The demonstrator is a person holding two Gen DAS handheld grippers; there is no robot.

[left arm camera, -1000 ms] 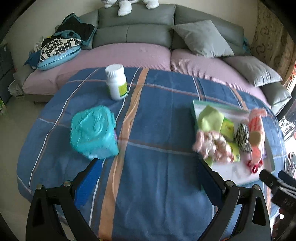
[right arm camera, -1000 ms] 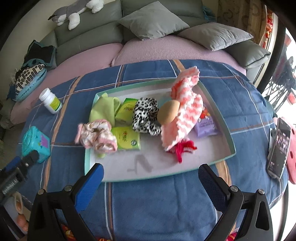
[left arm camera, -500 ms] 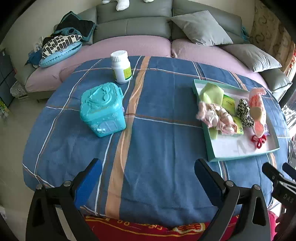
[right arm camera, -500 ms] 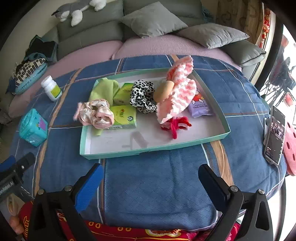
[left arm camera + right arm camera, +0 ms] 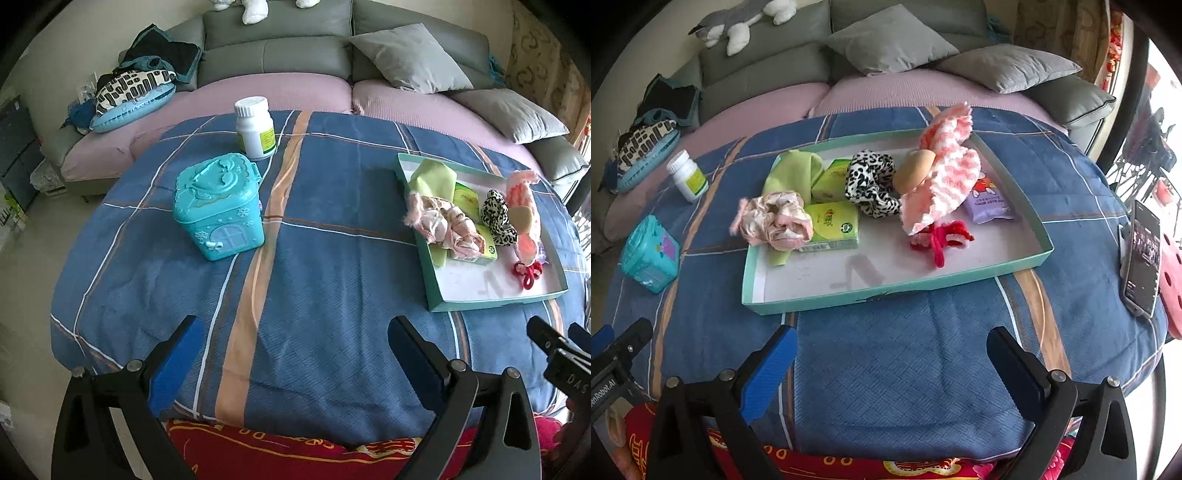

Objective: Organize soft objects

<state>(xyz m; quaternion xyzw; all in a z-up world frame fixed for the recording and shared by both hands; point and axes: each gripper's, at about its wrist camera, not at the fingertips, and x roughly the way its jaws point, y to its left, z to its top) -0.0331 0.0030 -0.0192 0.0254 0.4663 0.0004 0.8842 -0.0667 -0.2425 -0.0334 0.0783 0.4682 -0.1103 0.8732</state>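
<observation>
A teal-rimmed tray point(image 5: 1015, 266) point(image 5: 491, 303) sits on the blue plaid cloth. In it lie a pink floral scrunchie point(image 5: 775, 221) point(image 5: 443, 221), a leopard scrunchie point(image 5: 871, 181) point(image 5: 496, 218), a pink-and-white knitted doll point(image 5: 945, 184) point(image 5: 522, 214), a red yarn piece point(image 5: 942, 236) point(image 5: 528, 271), a green cloth point(image 5: 792, 170), green tissue packs point(image 5: 834, 225) and a purple packet point(image 5: 988, 203). My left gripper point(image 5: 295, 354) is open and empty above the cloth's near edge. My right gripper point(image 5: 892, 363) is open and empty in front of the tray.
A teal house-shaped box point(image 5: 218, 206) point(image 5: 650, 254) and a white pill bottle point(image 5: 255, 127) point(image 5: 687, 175) stand left of the tray. A phone point(image 5: 1141, 254) lies at the right edge. A sofa with grey cushions point(image 5: 410, 59) is behind the table.
Both grippers have pulled back toward the near edge of the table. The tray and box look farther away. Both stay open and empty.
</observation>
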